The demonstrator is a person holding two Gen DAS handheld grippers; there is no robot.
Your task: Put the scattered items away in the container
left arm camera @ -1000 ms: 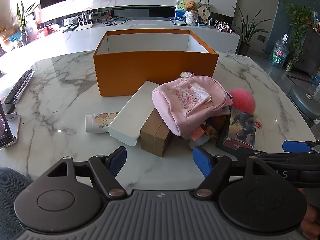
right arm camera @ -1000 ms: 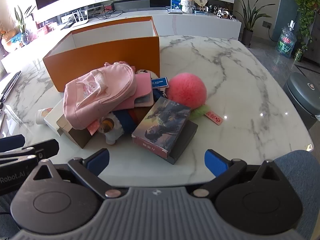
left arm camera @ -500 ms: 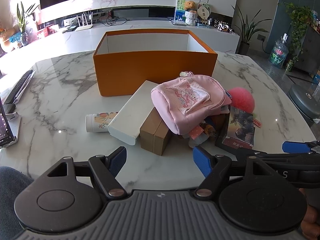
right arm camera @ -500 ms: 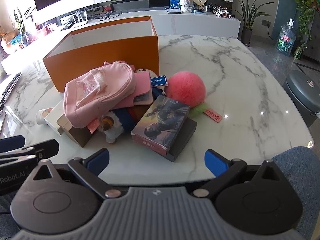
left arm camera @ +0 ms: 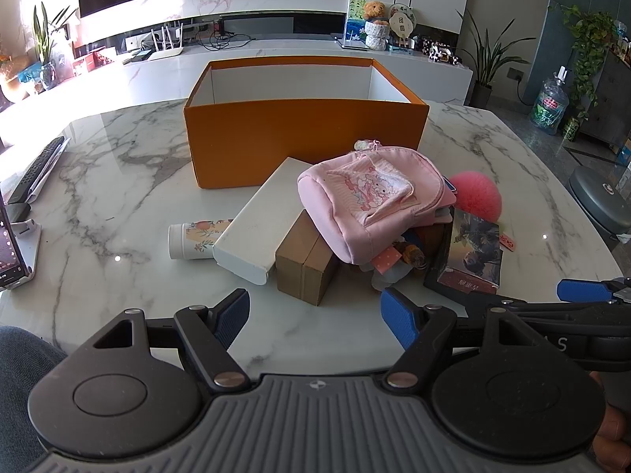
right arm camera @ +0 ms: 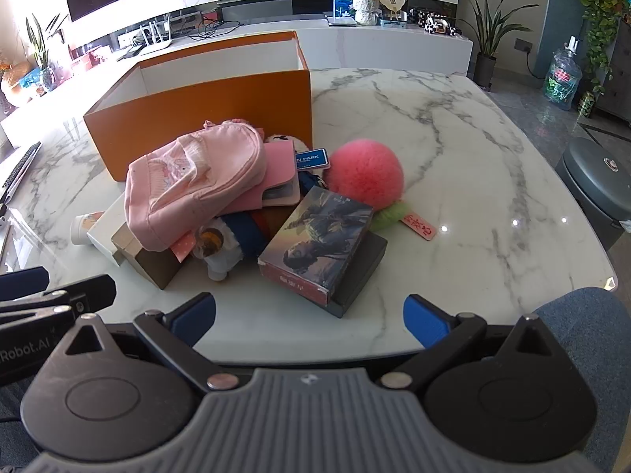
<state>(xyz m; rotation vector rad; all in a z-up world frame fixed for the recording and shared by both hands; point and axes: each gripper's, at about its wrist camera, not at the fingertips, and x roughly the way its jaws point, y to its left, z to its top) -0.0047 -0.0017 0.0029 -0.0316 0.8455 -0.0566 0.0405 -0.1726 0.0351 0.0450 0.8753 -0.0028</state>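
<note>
**Marble table, pile in front of the box**

Living room; white marble table [left arm camera: 118,165] with grey veins, TV wall behind. Orange box [left arm camera: 305,146] stands open-topped at the far middle of the table; I can see white inner walls but not its floor.

The scattered things lie heaped just in front of the box: pink backpack [left arm camera: 366,201] on top, a flat white box [left arm camera: 262,222] and a brown carton [left arm camera: 305,264] under its left side, a small printed cup [left arm camera: 193,236] lying on its side, a pink fluffy ball [right arm camera: 364,169], a picture box [right arm camera: 319,236] on a dark case.

My left gripper [left arm camera: 315,315] hangs near the table's near edge, jaws wide apart, holding nothing. My right gripper [right arm camera: 309,315] likewise: spread, empty, facing the picture box.
</note>
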